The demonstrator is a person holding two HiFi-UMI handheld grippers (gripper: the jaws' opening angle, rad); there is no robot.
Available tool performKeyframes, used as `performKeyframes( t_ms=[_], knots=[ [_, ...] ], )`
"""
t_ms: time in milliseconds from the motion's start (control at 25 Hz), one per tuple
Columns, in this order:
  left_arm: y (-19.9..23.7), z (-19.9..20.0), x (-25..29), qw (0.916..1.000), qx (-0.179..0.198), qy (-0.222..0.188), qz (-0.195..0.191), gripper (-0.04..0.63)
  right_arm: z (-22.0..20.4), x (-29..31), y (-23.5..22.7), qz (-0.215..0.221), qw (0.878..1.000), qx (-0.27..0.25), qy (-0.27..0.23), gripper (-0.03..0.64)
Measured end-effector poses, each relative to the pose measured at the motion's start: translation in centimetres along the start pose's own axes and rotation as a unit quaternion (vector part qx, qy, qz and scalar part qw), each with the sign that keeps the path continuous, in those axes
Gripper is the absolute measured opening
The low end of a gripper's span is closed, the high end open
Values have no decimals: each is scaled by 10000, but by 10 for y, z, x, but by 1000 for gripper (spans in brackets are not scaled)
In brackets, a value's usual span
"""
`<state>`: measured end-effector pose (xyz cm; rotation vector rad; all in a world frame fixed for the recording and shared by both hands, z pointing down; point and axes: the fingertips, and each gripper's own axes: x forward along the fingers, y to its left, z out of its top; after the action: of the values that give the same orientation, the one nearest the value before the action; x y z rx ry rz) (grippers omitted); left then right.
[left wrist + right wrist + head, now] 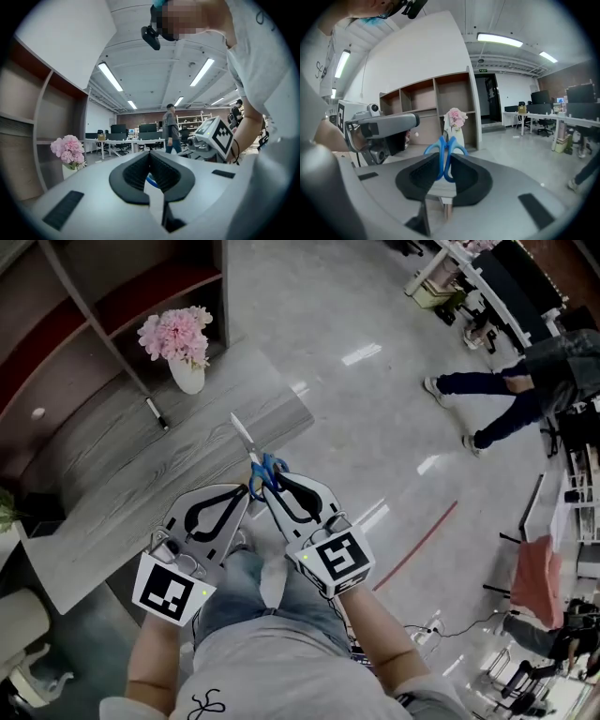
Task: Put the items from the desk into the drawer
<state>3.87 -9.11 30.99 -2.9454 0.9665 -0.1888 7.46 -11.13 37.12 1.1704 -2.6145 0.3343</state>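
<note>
scissors (440, 157), clamped by the handles in the right tool (443, 168), to be kept blades-away until drawer is reached; left tool (150, 161) jaws together

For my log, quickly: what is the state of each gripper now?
Left gripper: tongs closed, apparently empty.
Right gripper: tongs closed on the blue scissors.

Left gripper (242, 499), right gripper (276, 489): grey, black-padded; 2 marker cubes (334, 559); grey T-shirt (272, 673).
</note>
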Motion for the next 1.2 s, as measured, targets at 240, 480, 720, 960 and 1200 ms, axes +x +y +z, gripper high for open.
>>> performKeyframes(
  t_ms=[240, 480, 720, 960, 1200],
  knots=[
    [-7, 5, -5, 9961, -71, -75, 879, 8, -7, -3, 1, 842, 9959, -336, 81, 84],
    [-34, 8, -7, 9828, -245, -207, 1817, 8, -26, -18, -5, 1774, 9804, -826, 239, 84],
    [-64, -2, -6, 9660, -297, -306, 2552, 8, -65, -24, -15, 2400, 9617, -1220, 505, 84],
    [-86, -19, -7, 9517, -394, -191, 3040, 8, -110, -19, -24, 2836, 9437, -1500, 801, 84],
    [-85, -39, -4, 9460, -461, -92, 3206, 8, -163, -5, -38, 3022, 9296, -1694, 1254, 84]
  ],
)
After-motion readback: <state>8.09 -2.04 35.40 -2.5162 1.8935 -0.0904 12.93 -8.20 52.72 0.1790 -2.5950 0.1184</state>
